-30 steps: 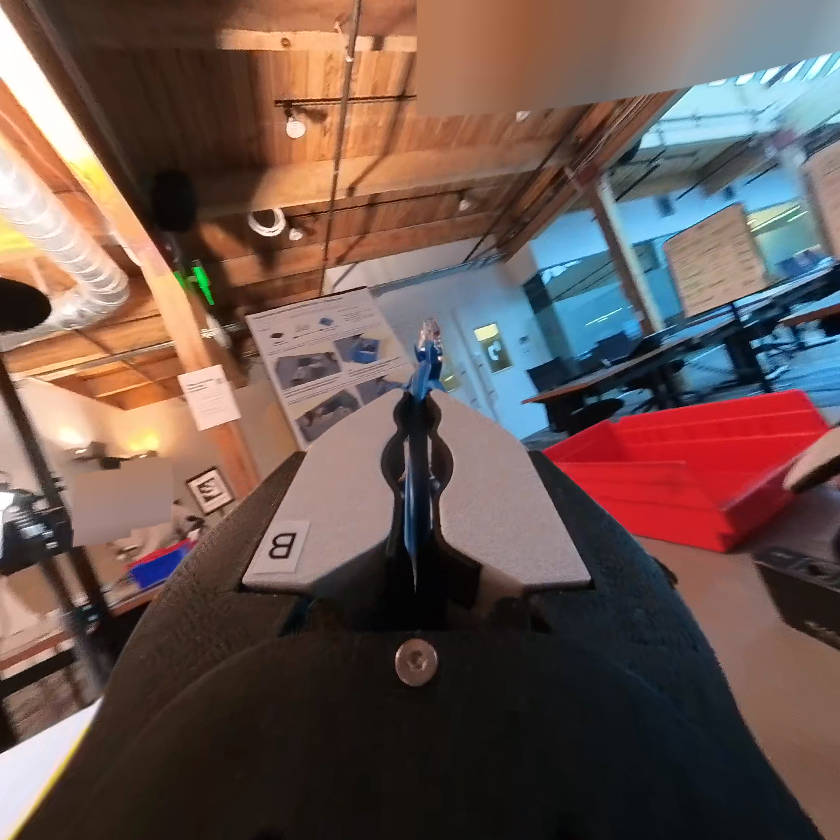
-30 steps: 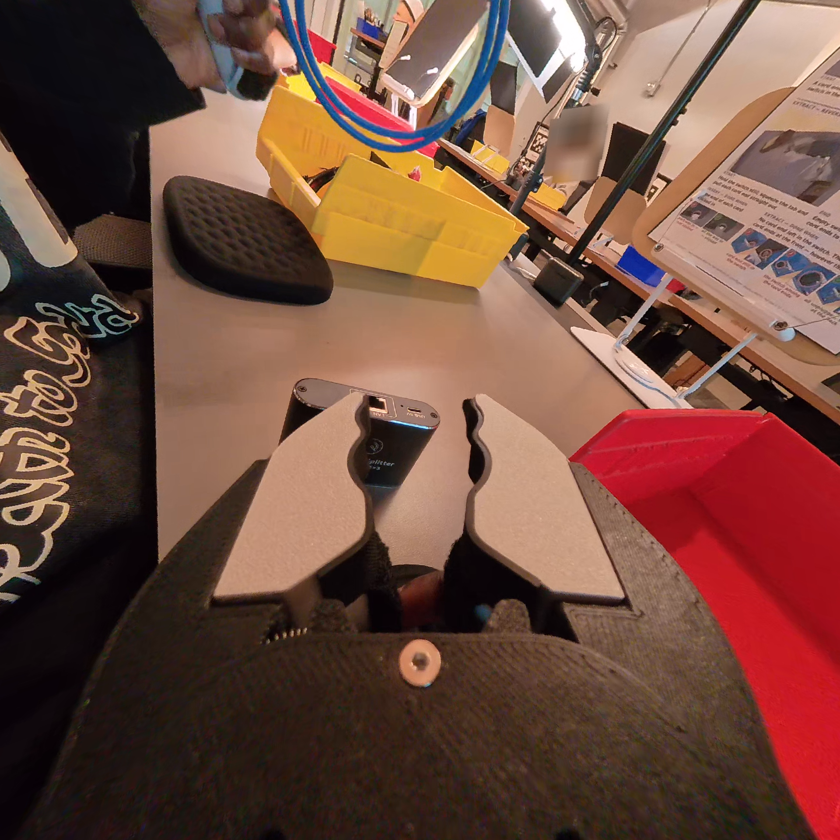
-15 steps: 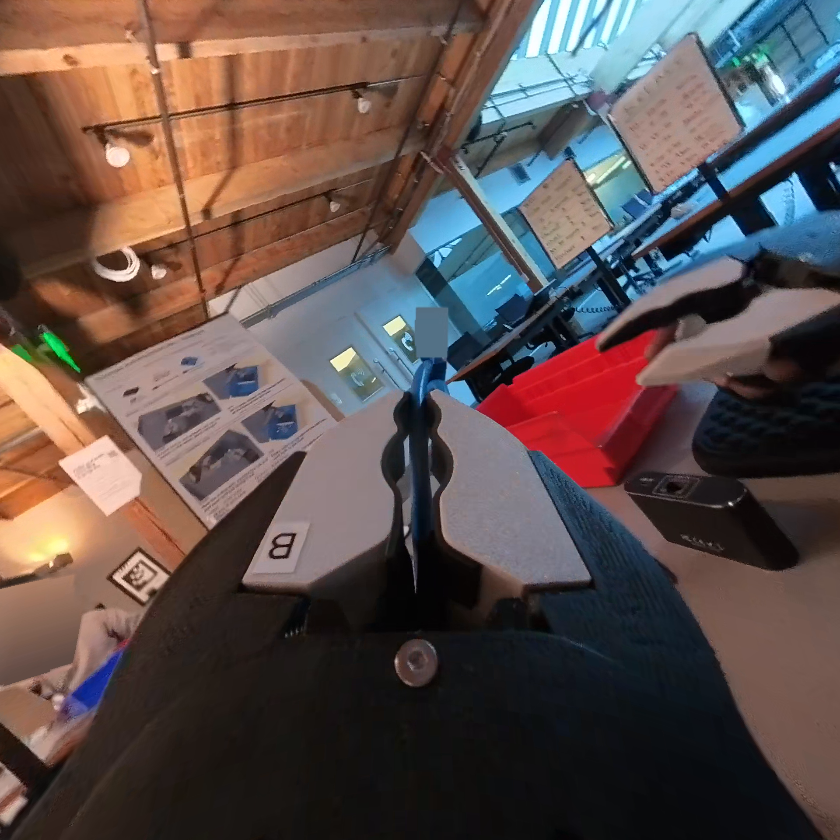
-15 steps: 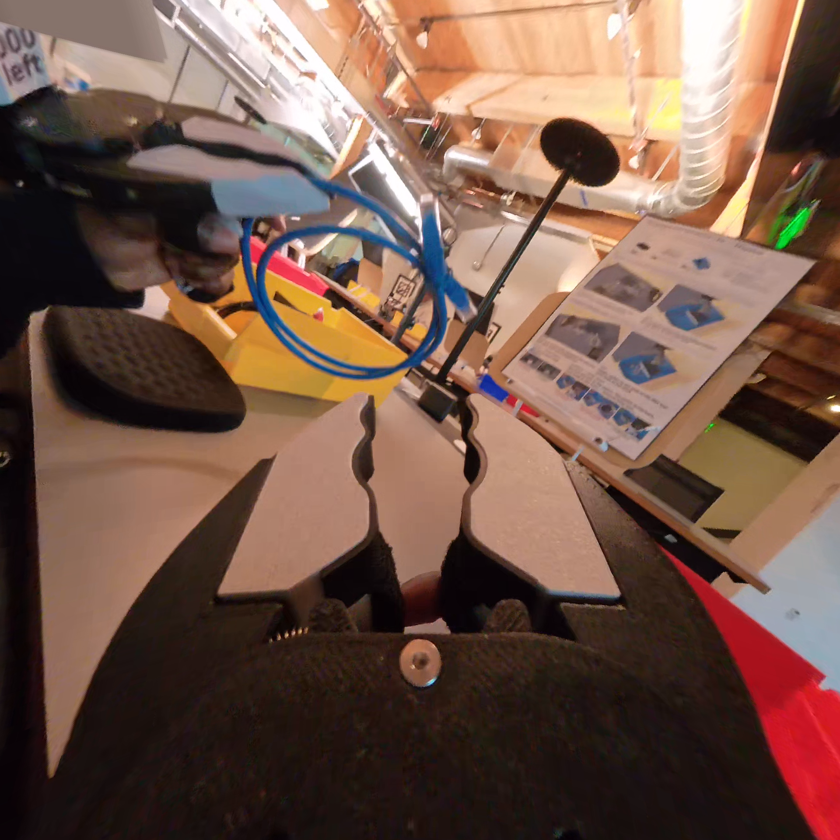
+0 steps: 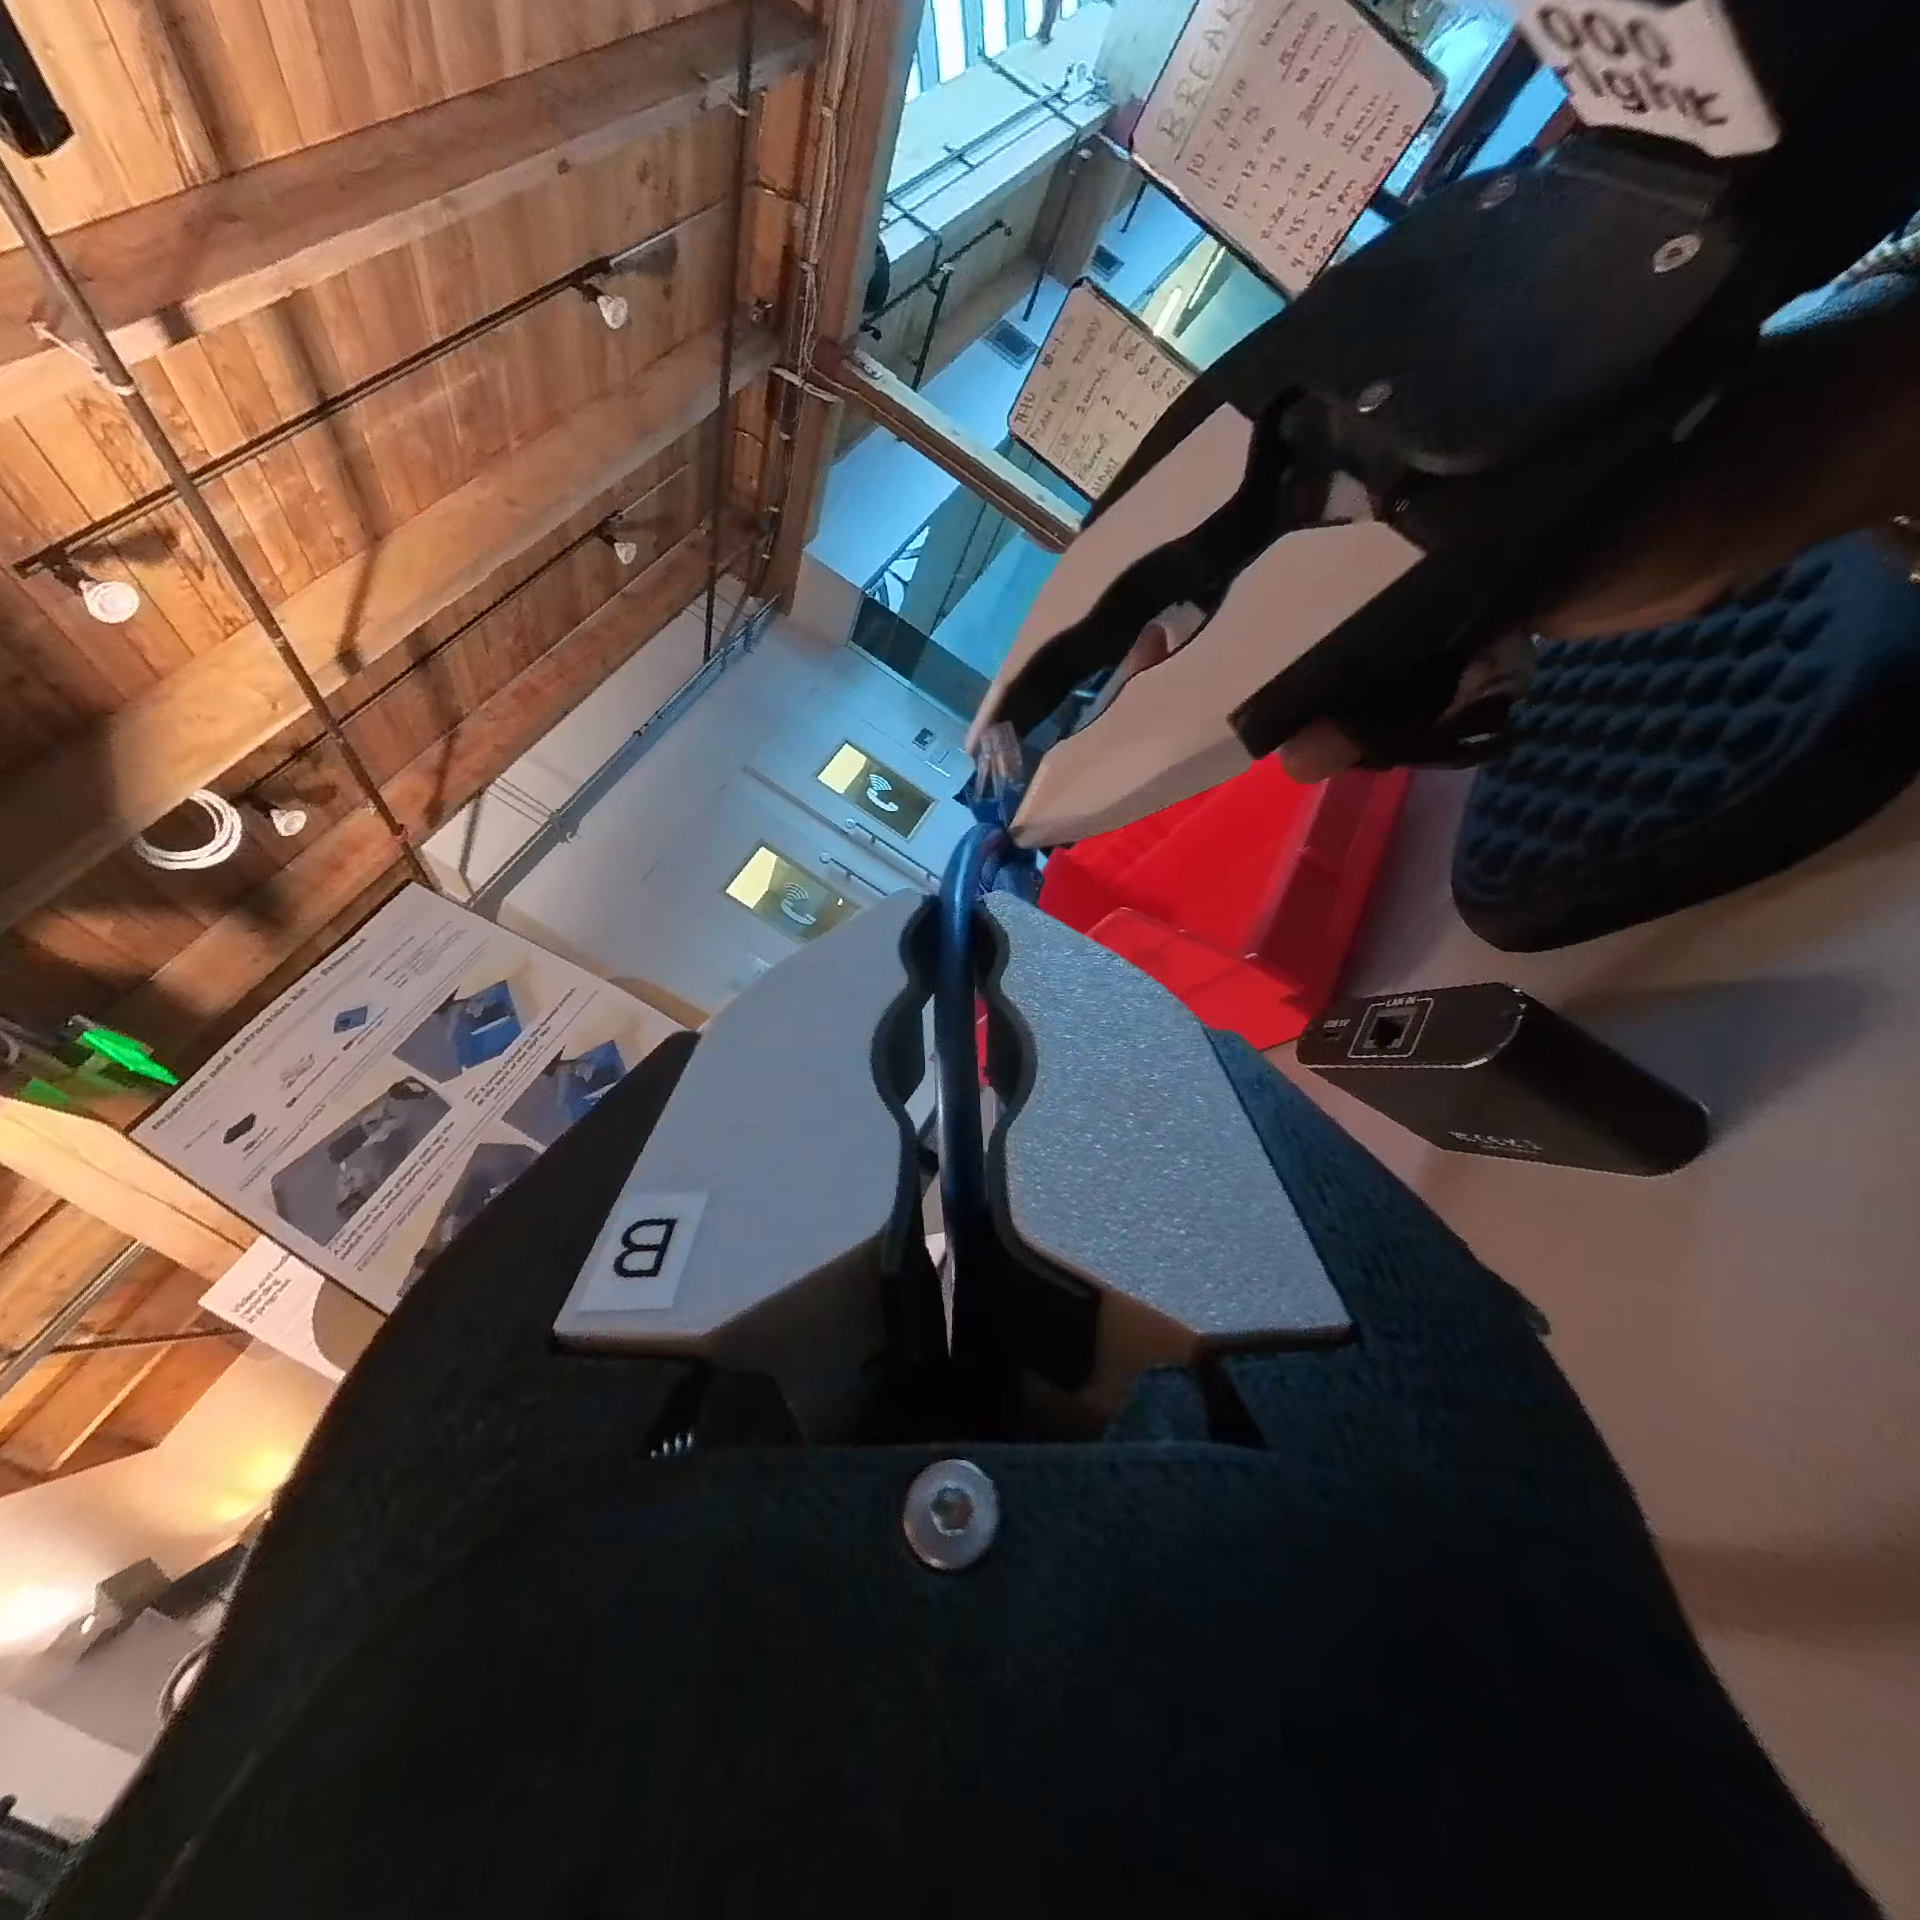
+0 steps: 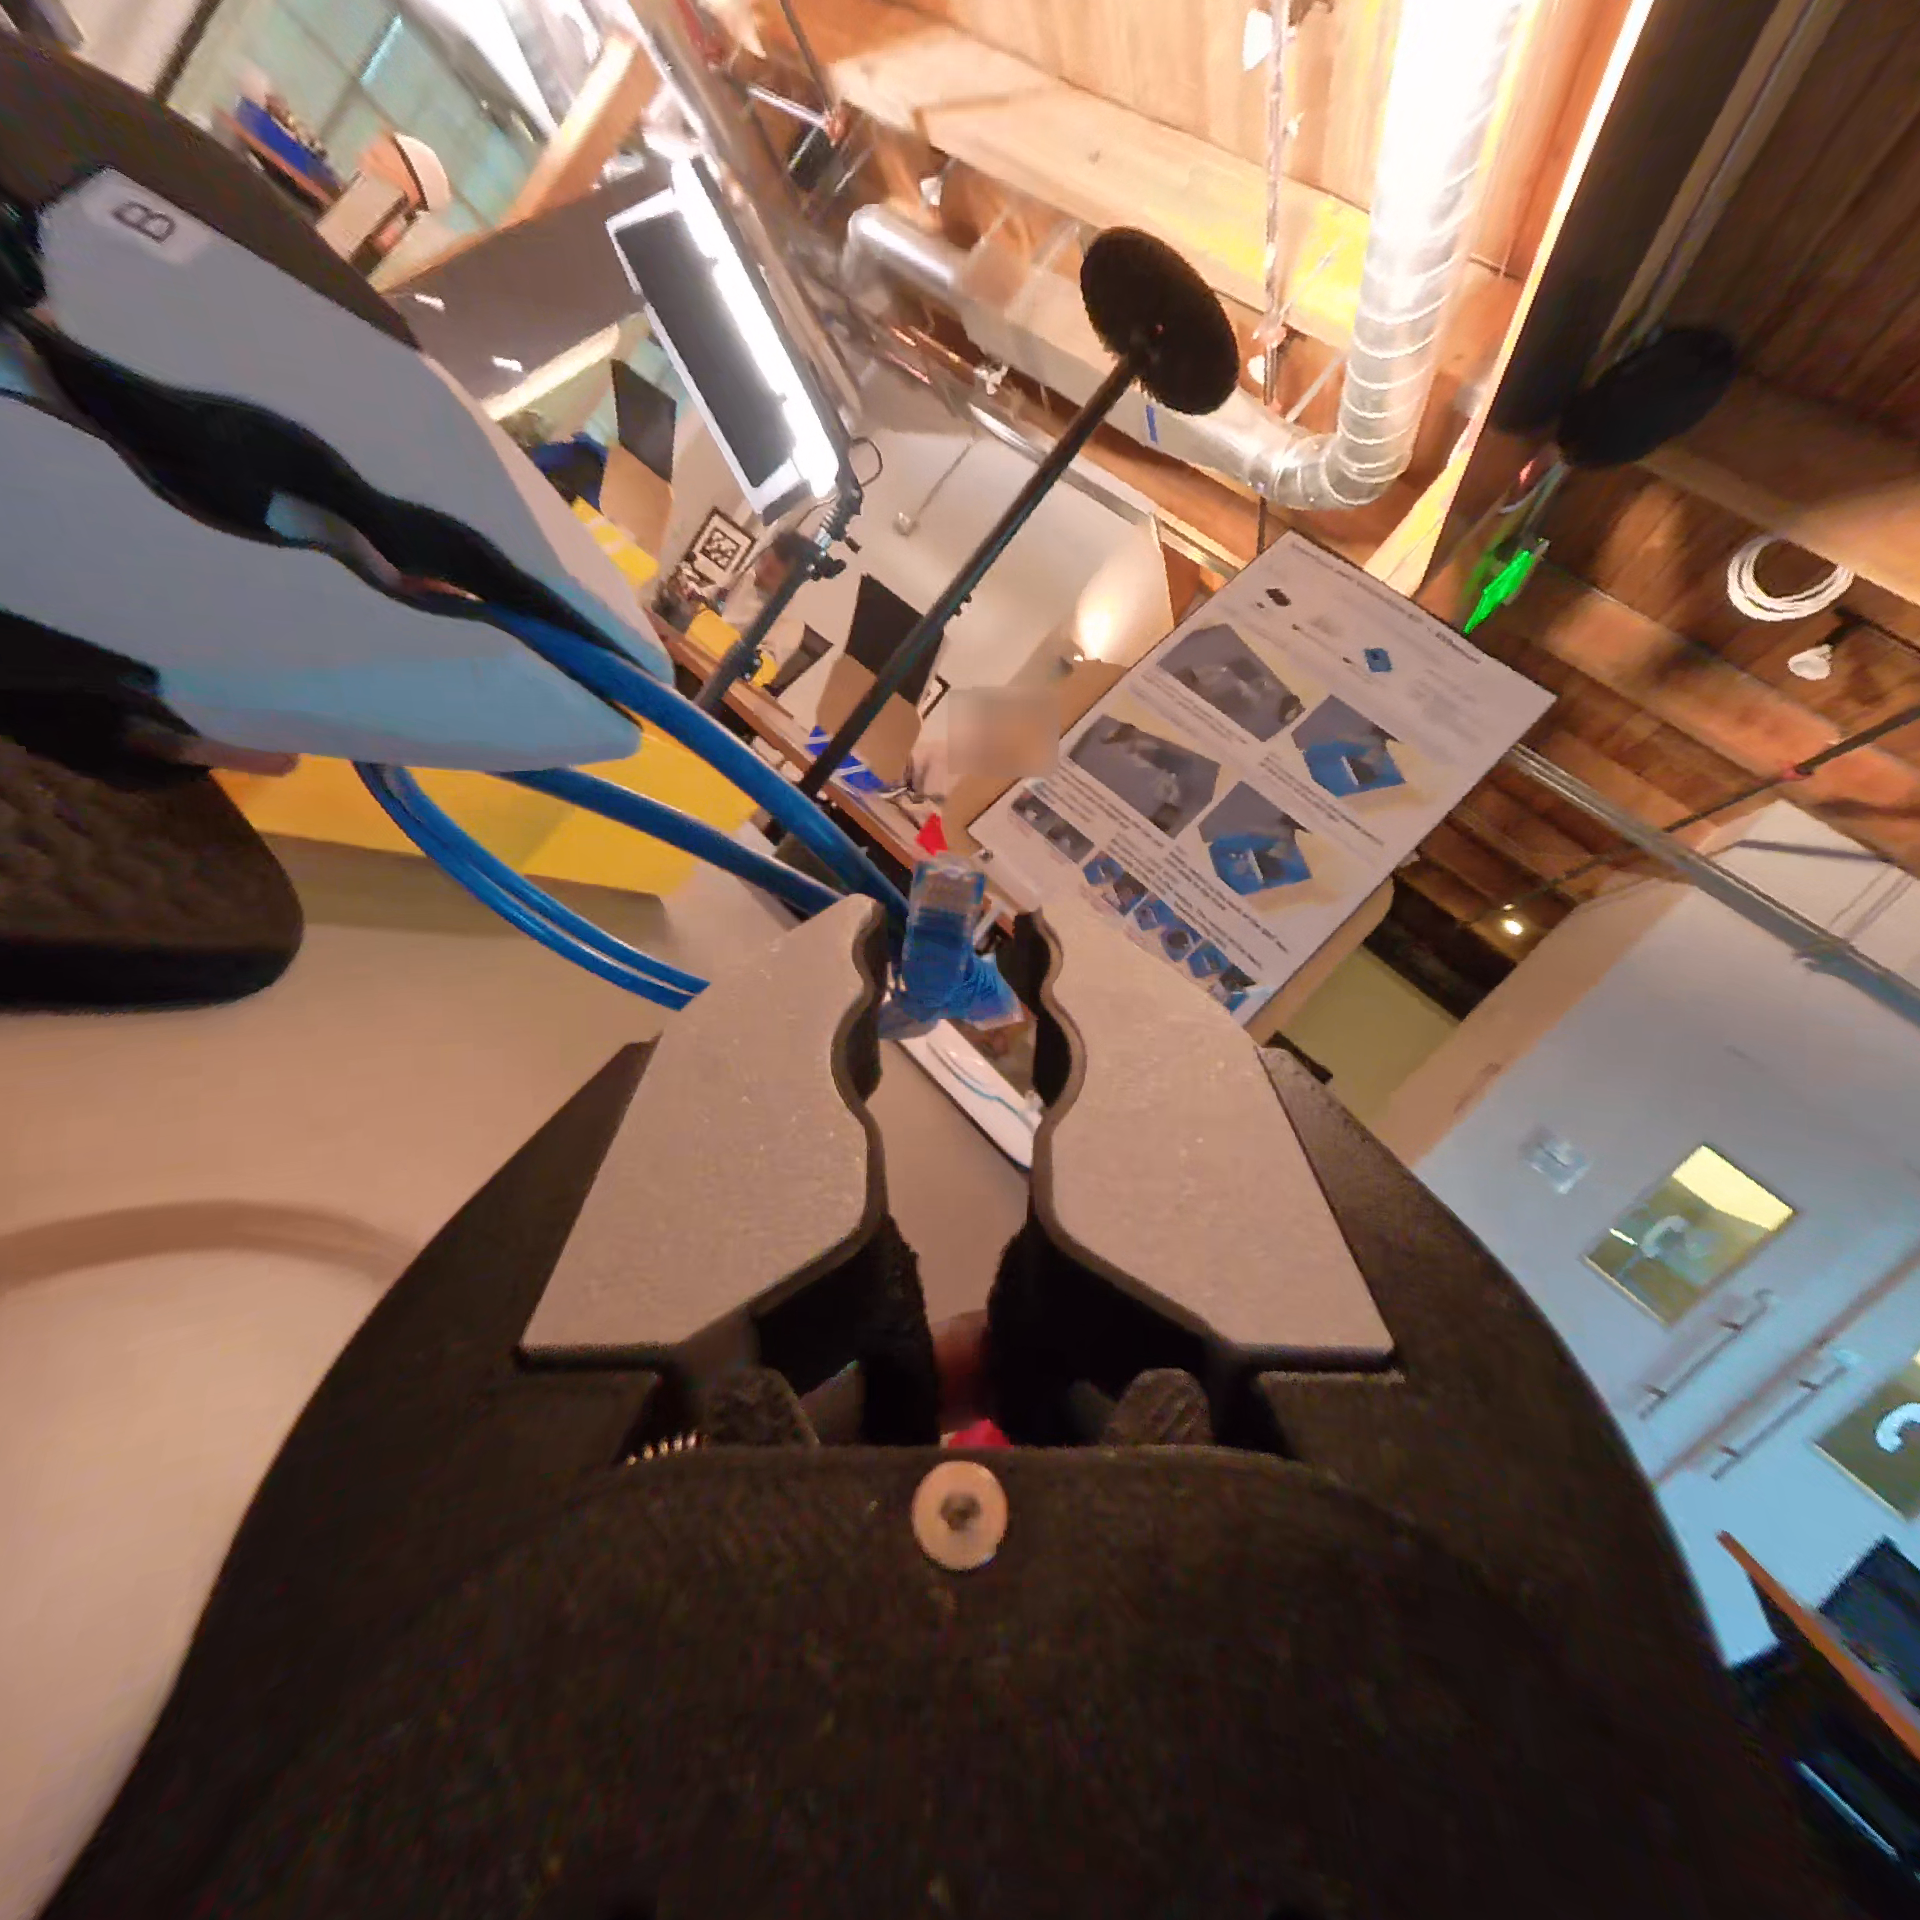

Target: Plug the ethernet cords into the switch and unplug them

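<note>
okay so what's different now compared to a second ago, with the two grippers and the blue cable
The right gripper left the black switch on the table and rose to the blue ethernet cable; its open jaws now flank the plug. The left gripper tilted toward the table, still clamping the cable. Nothing is plugged in.

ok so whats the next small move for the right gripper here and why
Probably close the right gripper on the blue plug. Its fingers are apart with the plug sitting between the tips, while the left gripper is shut on the blue cable just behind it. The switch lies on the table with its port free, so a firm hold on the plug comes first.
</note>
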Tool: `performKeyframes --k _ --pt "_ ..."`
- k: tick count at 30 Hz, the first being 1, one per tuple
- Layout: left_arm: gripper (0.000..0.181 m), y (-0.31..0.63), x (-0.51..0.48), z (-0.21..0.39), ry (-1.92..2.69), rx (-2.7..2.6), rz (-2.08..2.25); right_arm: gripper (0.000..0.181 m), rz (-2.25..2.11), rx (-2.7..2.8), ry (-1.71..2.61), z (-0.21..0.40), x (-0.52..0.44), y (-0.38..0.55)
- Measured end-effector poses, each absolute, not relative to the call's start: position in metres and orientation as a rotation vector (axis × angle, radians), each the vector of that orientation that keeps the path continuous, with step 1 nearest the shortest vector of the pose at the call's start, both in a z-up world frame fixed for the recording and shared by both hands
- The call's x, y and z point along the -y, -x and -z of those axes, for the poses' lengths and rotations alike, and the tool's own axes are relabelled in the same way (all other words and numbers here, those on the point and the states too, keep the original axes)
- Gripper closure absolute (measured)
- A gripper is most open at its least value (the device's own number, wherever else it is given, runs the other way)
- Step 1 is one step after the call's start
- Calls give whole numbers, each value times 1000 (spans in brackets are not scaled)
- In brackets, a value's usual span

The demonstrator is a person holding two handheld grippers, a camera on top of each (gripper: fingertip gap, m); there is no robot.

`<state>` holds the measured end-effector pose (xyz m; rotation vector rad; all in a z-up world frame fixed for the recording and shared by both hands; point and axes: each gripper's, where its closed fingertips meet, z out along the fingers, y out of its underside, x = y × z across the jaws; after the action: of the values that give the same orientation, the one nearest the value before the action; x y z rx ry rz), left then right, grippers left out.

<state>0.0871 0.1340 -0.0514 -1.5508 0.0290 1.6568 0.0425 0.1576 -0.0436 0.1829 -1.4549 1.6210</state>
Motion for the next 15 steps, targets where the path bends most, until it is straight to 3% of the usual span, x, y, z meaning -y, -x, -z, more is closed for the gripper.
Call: performKeyframes --k 3,11,15 --pt "176 -86 -135 55 1572 -38 -1653 169 -1636 1476 -188 48 -156 -43" --pt "175 -82 -134 60 1601 -13 -1611 170 -1654 1460 -172 48 -157 -40" --pt "158 -83 -128 57 1579 83 -1423 170 -1623 1425 -205 45 -151 -42"
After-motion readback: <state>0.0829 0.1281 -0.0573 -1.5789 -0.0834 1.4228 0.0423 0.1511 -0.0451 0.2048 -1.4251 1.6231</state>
